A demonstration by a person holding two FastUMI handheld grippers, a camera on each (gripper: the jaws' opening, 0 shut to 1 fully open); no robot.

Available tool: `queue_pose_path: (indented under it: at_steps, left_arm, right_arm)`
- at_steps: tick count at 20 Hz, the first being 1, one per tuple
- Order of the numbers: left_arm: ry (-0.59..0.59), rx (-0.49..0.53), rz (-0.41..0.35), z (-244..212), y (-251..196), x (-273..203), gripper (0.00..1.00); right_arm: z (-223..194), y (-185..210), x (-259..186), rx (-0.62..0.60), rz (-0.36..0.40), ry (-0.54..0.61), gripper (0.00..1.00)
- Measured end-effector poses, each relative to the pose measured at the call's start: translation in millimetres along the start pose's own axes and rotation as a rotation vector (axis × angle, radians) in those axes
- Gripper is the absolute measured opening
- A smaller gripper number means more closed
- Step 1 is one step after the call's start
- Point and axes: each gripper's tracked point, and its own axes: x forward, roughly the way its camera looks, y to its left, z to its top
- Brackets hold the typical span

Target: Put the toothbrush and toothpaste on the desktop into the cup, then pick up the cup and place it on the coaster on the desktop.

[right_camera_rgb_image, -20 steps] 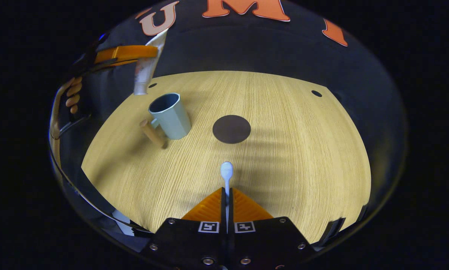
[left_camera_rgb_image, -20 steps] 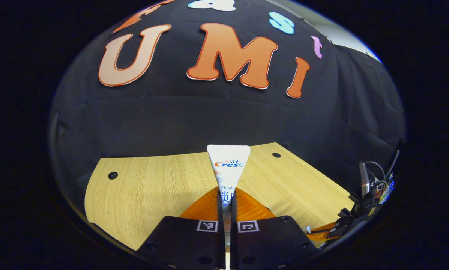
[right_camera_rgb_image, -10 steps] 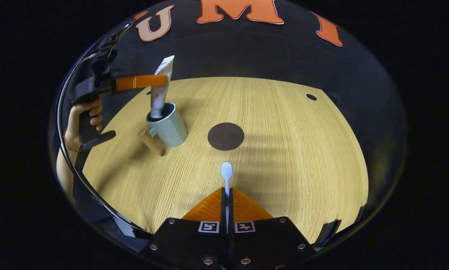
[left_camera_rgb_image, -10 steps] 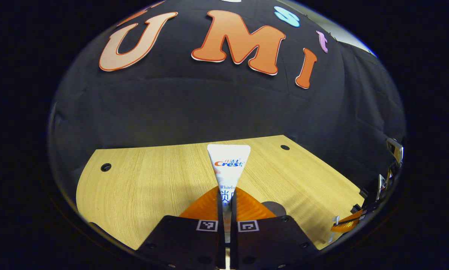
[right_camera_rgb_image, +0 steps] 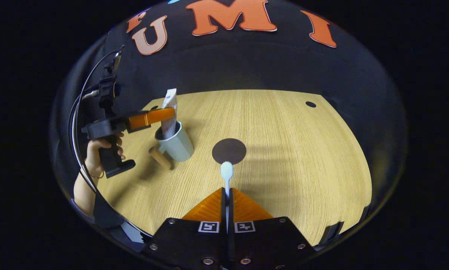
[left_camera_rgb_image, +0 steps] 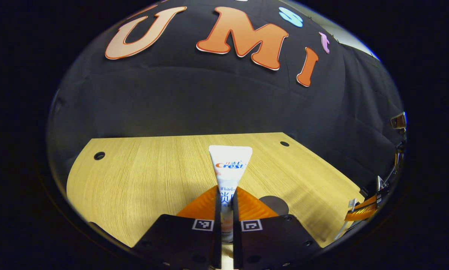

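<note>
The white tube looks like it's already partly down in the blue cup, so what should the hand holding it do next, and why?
Probably open the left gripper to let go: the toothpaste already stands with its lower end inside the cup, fingers still pressed on it.

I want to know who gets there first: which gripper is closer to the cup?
Left gripper: directly above the cup, lowering the toothpaste in. Right gripper is farther, beyond the coaster.

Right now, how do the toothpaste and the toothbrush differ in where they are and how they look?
The toothpaste stands nearly upright with its lower end inside the cup; the toothbrush is outside it, above the desktop near the coaster. The toothpaste is a broad flat tube; the toothbrush is a thin stick. Shared: both are mostly white, and each is clamped, toothpaste by the left gripper, toothbrush by the right gripper.
</note>
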Motion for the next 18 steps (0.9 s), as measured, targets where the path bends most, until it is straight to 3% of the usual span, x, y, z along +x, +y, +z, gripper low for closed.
queue_pose_path:
  at_steps: [1, 4, 9, 14, 18]
  left_arm:
    - [-0.019, 0.011, 0.007, 2.4, 0.6, -6.2, 0.23]
    - [-0.147, 0.075, 0.075, 23.6, 9.0, -30.7, 0.98]
    - [-0.308, 0.055, 0.128, 57.9, 8.9, -87.3, 0.98]
    - [-0.360, 0.082, 0.178, 73.1, 19.2, -127.4, 0.98]
    - [-0.349, 0.077, 0.219, 54.7, 42.6, -152.2, 0.98]
  right_arm:
    - [5.0, -1.2, -1.3, -0.003, -0.006, -0.015, 0.01]
    - [28.1, 1.0, -9.5, 0.012, 0.024, -0.090, 0.01]
    - [84.0, 20.2, -29.8, -0.005, 0.038, -0.277, 0.00]
    - [124.9, 51.8, -26.3, -0.027, 0.049, -0.395, 0.00]
    - [158.6, 74.9, -10.7, -0.047, 0.043, -0.457, 0.00]
